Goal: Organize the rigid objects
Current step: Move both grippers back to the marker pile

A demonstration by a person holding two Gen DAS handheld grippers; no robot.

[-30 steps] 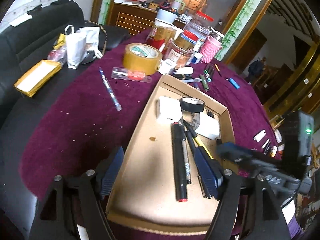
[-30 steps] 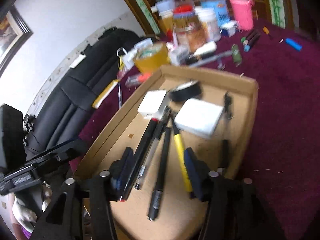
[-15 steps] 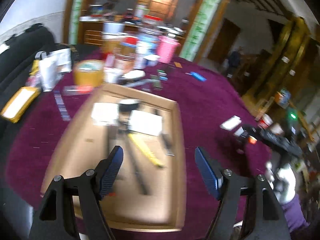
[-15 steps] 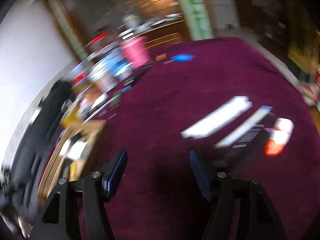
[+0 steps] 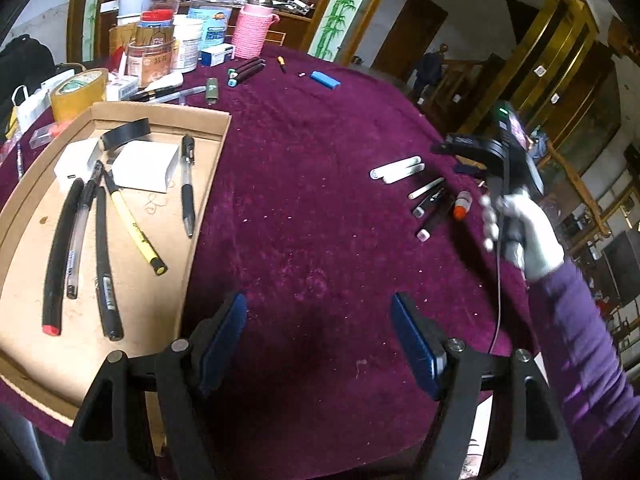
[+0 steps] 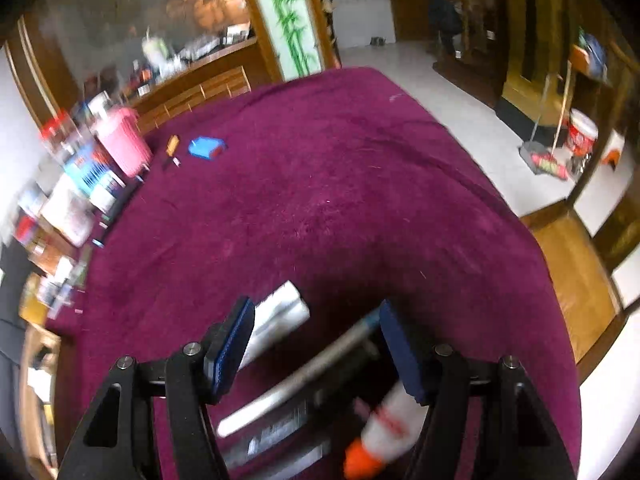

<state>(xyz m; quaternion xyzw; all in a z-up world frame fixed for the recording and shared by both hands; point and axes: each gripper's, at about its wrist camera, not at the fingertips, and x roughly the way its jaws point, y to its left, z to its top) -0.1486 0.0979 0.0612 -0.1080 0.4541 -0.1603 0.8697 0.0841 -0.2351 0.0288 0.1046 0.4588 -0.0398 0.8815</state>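
A cardboard tray [image 5: 24, 184] at the left holds several pens, two white boxes and a black tape roll [image 5: 125, 133]. My left gripper [image 5: 320, 344] is open and empty above bare maroon cloth beside the tray. At the right lie white tubes [image 5: 396, 168], markers [image 5: 430, 204] and a small white bottle with an orange cap [image 5: 462, 205]. My right gripper [image 6: 316, 344] is open, hovering low over these: a white tube [image 6: 280, 320], a grey pen [image 6: 304, 376] and the orange-capped bottle [image 6: 384, 432] lie between and under its fingers.
Jars, a pink holder [image 5: 251, 36], a tan tape roll [image 5: 78, 92], markers and a blue lighter [image 5: 325, 79] crowd the table's far side. The table edge drops to the floor on the right [image 6: 532, 240]. A black sofa lies beyond the left.
Both grippers swung right, away from the tray. My right gripper moved over to the white tubes and markers and dropped low over them. My left gripper now sits over bare cloth.
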